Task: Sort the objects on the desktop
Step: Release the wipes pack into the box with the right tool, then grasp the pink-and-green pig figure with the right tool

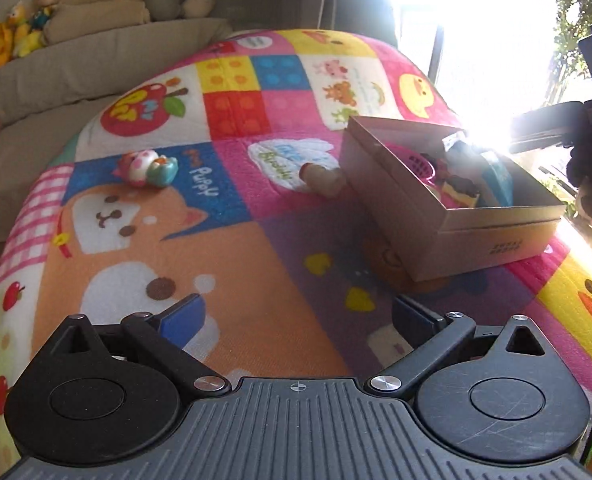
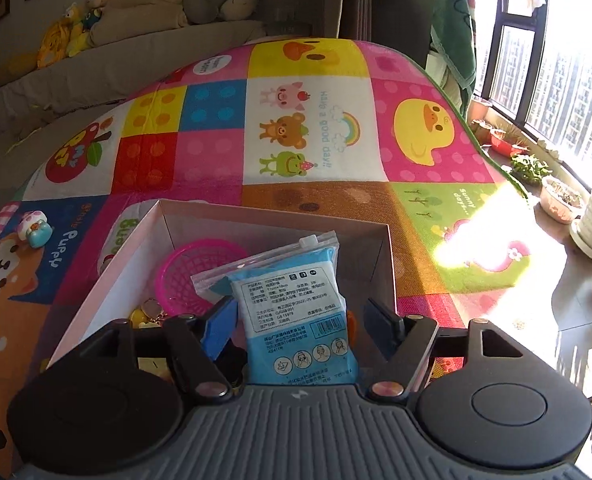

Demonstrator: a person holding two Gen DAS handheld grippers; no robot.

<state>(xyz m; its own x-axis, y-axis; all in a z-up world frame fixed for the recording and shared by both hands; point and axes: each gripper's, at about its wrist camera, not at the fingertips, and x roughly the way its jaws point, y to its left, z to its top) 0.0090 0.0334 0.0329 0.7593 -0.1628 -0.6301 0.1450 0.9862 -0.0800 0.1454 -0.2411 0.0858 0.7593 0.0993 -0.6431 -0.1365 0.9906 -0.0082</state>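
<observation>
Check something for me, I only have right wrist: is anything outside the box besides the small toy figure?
Observer: Yes. A small beige piece lies on the mat close beside the box outer wall.
Operator: Left gripper carrying anything?
Observer: No. The left gripper is over the mat, jaws wide apart, nothing between them.
Operator: Anything hidden behind the packet?
Observer: A striped cake-like toy sits in the box beside the blue packet.

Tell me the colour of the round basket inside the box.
Bright pink; the basket shows best in the right wrist view, lying inside the cardboard box.
</observation>
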